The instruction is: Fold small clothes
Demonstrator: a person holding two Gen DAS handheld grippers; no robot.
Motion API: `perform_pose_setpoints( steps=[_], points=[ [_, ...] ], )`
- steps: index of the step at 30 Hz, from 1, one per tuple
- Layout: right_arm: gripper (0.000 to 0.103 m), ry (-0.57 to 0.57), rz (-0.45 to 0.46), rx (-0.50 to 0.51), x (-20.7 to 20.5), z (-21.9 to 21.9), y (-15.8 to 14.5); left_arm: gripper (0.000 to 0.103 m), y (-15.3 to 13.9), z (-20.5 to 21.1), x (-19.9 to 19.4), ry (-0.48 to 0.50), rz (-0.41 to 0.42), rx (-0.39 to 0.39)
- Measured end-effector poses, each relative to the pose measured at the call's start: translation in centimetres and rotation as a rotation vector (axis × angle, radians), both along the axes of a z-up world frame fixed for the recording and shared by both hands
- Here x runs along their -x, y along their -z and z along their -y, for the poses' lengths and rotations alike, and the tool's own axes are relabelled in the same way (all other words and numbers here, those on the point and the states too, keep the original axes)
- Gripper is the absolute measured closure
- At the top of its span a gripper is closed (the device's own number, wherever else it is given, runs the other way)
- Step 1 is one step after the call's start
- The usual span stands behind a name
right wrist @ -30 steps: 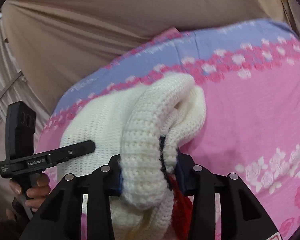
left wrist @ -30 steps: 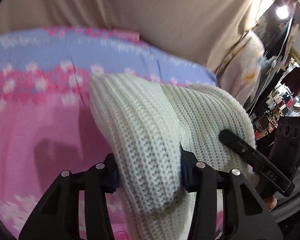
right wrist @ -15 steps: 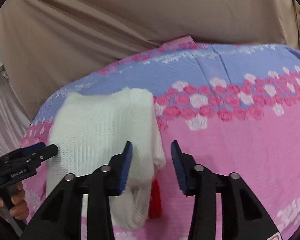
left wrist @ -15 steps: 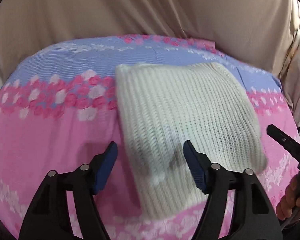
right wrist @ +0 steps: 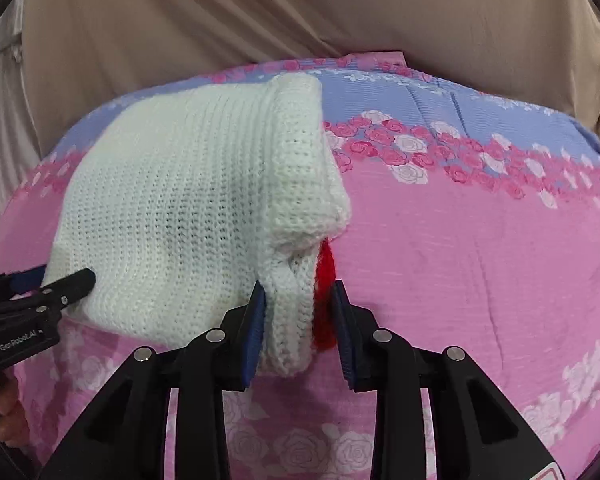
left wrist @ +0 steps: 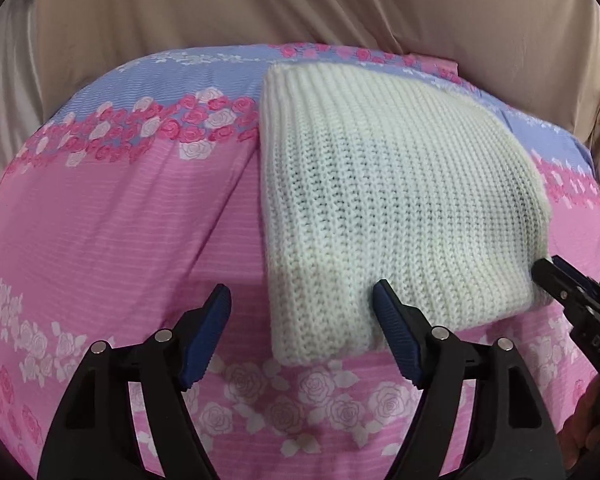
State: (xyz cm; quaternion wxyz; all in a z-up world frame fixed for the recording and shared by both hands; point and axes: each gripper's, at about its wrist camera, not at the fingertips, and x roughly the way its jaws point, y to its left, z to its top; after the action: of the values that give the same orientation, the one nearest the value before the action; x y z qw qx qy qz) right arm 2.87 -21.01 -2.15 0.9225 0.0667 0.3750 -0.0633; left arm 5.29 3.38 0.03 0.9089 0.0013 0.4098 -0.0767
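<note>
Both grippers released folded sweater (left wrist: 396,208) | left fingers (left wrist: 210,332) apart | right fingers (right wrist: 256,332) apart | red part (right wrist: 324,300) half-hidden

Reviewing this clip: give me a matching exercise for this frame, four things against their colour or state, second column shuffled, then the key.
Things:
1. left gripper
2. knit sweater
3. bedsheet
4. yarn patch under the sweater's edge

States:
A. red
B. pink and blue with a rose print
C. open, holding nothing
D. cream, lying folded

Pairs: 1-C, 2-D, 3-B, 4-A
</note>
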Motion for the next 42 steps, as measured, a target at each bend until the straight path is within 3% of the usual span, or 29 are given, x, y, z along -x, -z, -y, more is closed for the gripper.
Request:
perform_pose_setpoints(
  steps=[3,6,10,15,18,21,42],
  points=[
    [0.073,-0.001,0.065,-0.041,1.8,0.0,-1.3,0.026,0.0,0.1,1.2,-0.018,0.047,0.012],
    [0.07,0.024,0.11,0.043,3.5,-1.2,-1.7,0.013,0.6,0.6,2.3,-0.049,0.105,-0.021],
    [0.069,0.039,0.113,0.084,4.4,-1.9,-0.6,0.009,1.0,1.4,3.6,-0.075,0.182,-0.102],
    [0.063,0.079,0.085,0.086,5.1,-2.6,0.6,0.008,1.3,1.6,3.7,-0.064,0.169,-0.125],
    [0.051,0.106,0.11,0.104,5.7,-2.8,0.5,0.008,1.2,1.7,4.0,-0.073,0.176,-0.127],
    [0.046,0.115,0.11,0.114,5.9,-3.2,0.5,0.008,1.2,1.6,4.0,-0.085,0.182,-0.135],
    [0.039,0.108,0.095,0.147,6.2,-4.8,0.8,0.009,1.2,2.5,4.5,-0.082,0.193,-0.183]
  ],
)
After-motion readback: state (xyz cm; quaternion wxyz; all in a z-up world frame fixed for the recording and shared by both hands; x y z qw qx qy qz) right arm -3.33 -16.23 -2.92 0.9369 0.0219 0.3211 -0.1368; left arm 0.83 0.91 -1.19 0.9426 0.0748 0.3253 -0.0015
